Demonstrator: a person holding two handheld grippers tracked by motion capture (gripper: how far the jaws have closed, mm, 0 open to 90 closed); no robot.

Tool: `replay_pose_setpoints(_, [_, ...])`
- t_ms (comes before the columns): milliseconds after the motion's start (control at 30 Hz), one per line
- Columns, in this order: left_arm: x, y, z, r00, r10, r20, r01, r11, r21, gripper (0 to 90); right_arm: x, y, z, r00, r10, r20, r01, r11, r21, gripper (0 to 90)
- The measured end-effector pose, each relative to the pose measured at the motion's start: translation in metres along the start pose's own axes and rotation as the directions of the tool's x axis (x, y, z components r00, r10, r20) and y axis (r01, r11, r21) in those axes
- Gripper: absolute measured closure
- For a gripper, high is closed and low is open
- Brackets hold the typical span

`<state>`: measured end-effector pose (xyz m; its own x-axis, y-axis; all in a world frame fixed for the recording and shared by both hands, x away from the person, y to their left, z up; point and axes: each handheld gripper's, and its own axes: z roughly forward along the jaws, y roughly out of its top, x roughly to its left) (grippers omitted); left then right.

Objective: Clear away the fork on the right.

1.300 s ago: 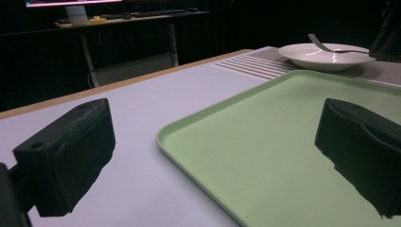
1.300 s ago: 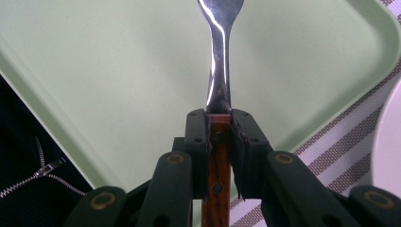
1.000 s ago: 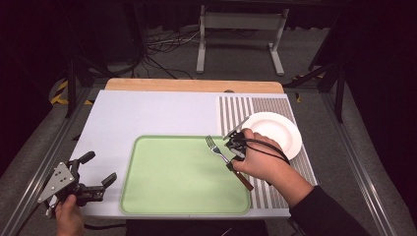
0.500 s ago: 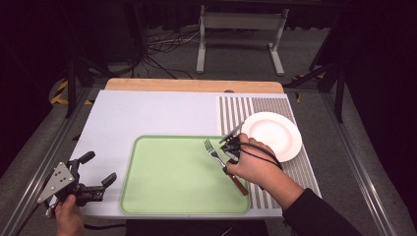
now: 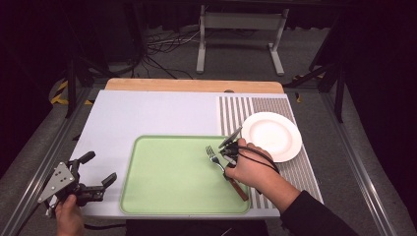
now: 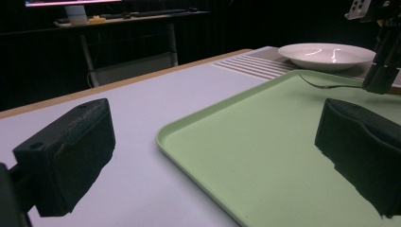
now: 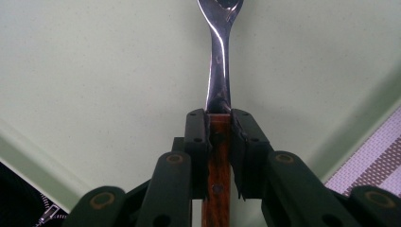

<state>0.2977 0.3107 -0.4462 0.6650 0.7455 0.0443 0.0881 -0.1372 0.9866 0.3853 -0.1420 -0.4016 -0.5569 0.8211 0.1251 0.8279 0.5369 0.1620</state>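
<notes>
the fork point(image 5: 214, 156), its wooden handle clamped between the jaws of the right tongs point(image 5: 227, 153), hung over the right part of the green tray point(image 5: 167, 196), tines pointing toward the far left. just beside it to the right, on the striped mat point(image 5: 236, 110), stood the white plate point(image 5: 271, 135). the left tongs point(image 5: 96, 169) rested with jaws wide apart and nothing between them at the desk's point(image 5: 147, 113) near left corner, well apart from the fork, beside the tray's left rim.
</notes>
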Motion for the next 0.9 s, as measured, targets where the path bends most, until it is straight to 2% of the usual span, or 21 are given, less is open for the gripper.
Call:
replay_pose_setpoints(333, [0.0,0.0,0.0,1.0,-0.001,-0.001,0.001,1.0,0.0,0.0,0.001,0.0,0.007,0.9998,0.021,-0.002,-0.021,0.999,0.024,78.0])
replay_pose_setpoints(467, [0.0,0.0,0.0,1.0,0.0,-0.001,0.0,1.0,-0.001,0.0,0.001,0.0,0.009,0.9998,0.016,-0.008,-0.016,0.999,0.033,77.9])
replay_pose_setpoints(733, [0.0,0.0,0.0,1.0,0.002,-0.001,-0.002,1.0,0.0,0.0,0.0,0.0,0.011,0.9995,0.028,-0.018,-0.027,0.999,0.027,77.0])
replay_pose_setpoints(900, [0.0,0.0,0.0,1.0,0.0,-0.001,0.0,1.0,0.0,0.1,0.0,0.0,0.009,0.9995,0.021,-0.025,-0.021,1.0,0.007,70.9])
